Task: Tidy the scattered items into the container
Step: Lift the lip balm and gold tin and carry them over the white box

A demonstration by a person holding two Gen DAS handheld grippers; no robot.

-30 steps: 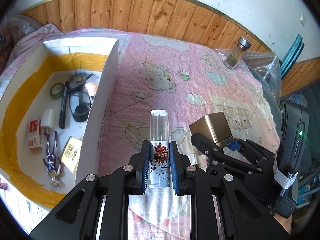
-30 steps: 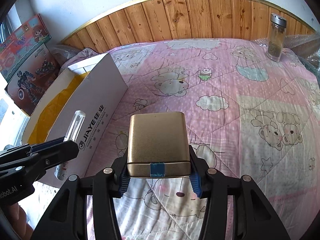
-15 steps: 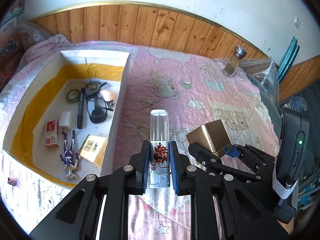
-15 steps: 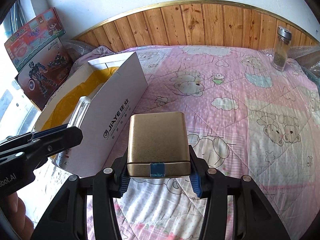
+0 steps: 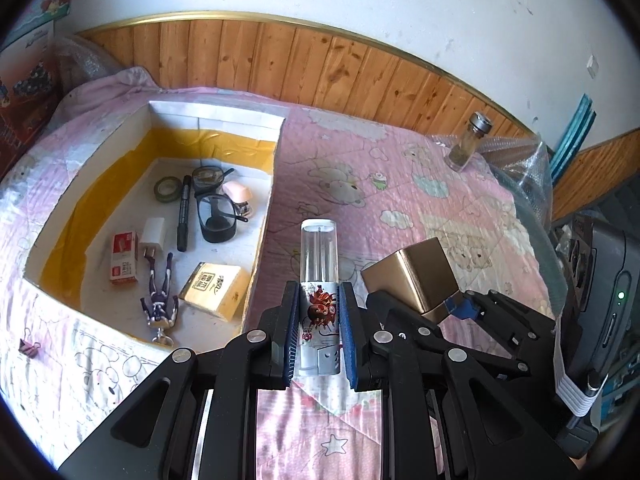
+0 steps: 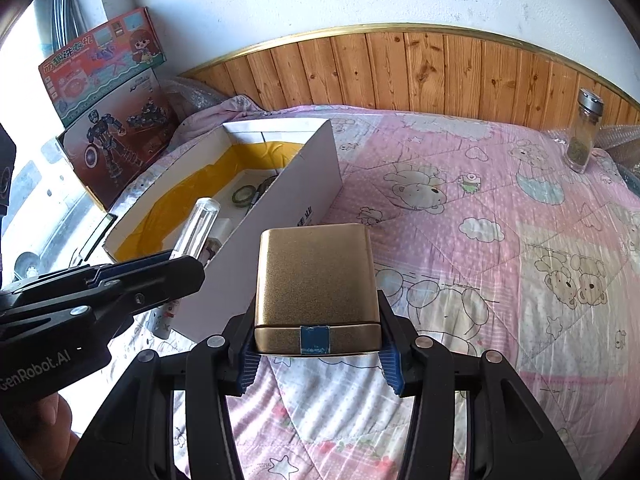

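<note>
The left gripper (image 5: 319, 320) clamps a clear tube (image 5: 319, 256) at its printed lower part; it looks light, hard and slippery. Just beside it, the right gripper (image 6: 317, 350) squeezes a gold tin (image 6: 316, 276) by its sides, probably stiff and smooth. Further left lies the white box (image 5: 266, 216), already holding small items.

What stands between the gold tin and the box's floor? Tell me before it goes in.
The box's white side wall stands between the gold tin, held in the right gripper, and the inside of the box. The left gripper, shut on a clear tube, is also on that side. The box is open-topped.
</note>
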